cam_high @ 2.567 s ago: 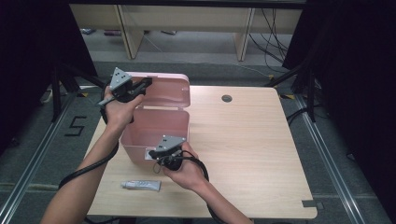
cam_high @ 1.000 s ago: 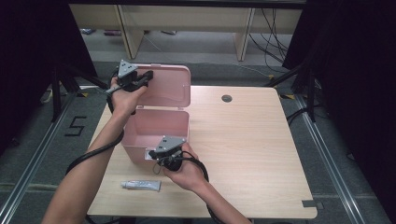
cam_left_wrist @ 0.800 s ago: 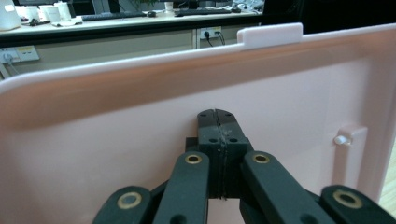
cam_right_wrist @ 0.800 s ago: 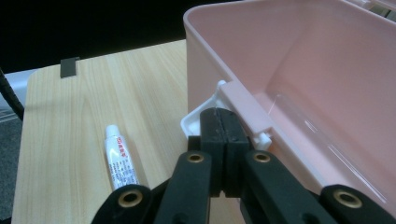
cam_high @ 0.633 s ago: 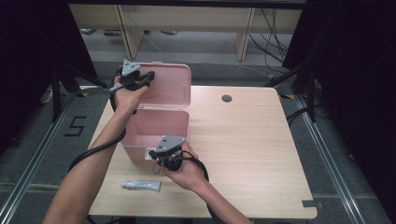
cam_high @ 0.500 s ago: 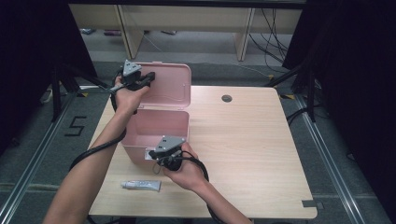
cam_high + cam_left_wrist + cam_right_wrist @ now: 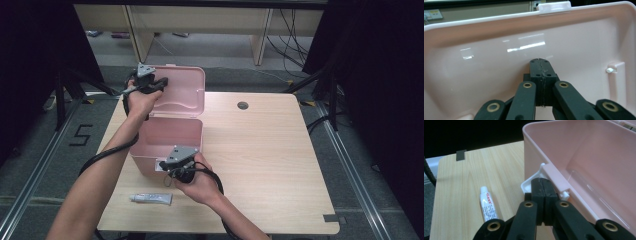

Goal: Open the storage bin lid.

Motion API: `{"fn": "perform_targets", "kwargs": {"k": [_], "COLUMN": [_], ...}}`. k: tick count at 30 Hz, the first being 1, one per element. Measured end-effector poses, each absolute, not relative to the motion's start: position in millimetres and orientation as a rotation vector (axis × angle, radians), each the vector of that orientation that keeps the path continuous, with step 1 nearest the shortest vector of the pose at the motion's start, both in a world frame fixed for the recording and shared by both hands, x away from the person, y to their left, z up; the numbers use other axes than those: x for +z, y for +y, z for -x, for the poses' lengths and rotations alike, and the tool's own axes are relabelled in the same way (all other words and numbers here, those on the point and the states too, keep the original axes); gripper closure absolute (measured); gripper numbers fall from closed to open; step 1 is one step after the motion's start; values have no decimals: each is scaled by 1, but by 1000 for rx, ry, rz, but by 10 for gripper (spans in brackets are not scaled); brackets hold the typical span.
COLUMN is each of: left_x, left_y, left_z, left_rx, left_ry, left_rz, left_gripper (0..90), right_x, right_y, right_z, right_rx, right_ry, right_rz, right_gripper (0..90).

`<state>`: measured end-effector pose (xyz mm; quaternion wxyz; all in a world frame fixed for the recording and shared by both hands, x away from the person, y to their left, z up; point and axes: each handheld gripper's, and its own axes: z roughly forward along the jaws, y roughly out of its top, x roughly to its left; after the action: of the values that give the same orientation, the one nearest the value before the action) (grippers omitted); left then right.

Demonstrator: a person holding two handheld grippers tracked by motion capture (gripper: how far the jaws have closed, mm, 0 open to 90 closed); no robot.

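Note:
A pink plastic box (image 7: 150, 161) stands open on the wooden table, its lid (image 7: 182, 92) raised at the back. My left gripper (image 7: 156, 85) is shut at the lid's upper left. In the left gripper view its closed tips (image 7: 540, 65) rest against the lid's glossy inside (image 7: 486, 65), with nothing between them. My right gripper (image 7: 169, 167) is shut at the box's front wall. In the right gripper view its tips (image 7: 541, 183) sit against the white latch (image 7: 532, 181) under the box's rim (image 7: 554, 173). The box's inside looks bare.
A small white tube (image 7: 151, 199) lies on the table in front of the box, and it appears in the right gripper view (image 7: 488, 203) left of the jaws. The table (image 7: 270, 150) has a cable hole (image 7: 243, 105) at the back. Shelving stands beyond the table.
The lid has swung up and farther back, and my left gripper has gone with it, up and a little to the right. My right gripper has stayed at the latch.

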<state>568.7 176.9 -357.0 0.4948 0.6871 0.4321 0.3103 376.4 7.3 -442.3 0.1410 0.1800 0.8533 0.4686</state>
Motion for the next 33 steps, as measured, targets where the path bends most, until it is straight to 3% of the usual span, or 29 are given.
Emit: {"fn": "perform_targets", "kwargs": {"k": [20,33], "left_x": [-360,-356], "left_y": [184,215], "left_z": [-560,-497], "left_rx": [739,708], "left_ry": [1044,1008], "left_rz": [-1697,-1651], "left_gripper": [862,716], "right_x": [-441,-440], "right_y": [7,7], "right_z": [-377,-377], "right_rx": [1354,1346], "right_ry": [2483,2508], "right_rz": [-531,-550], "right_gripper": [900,900]}}
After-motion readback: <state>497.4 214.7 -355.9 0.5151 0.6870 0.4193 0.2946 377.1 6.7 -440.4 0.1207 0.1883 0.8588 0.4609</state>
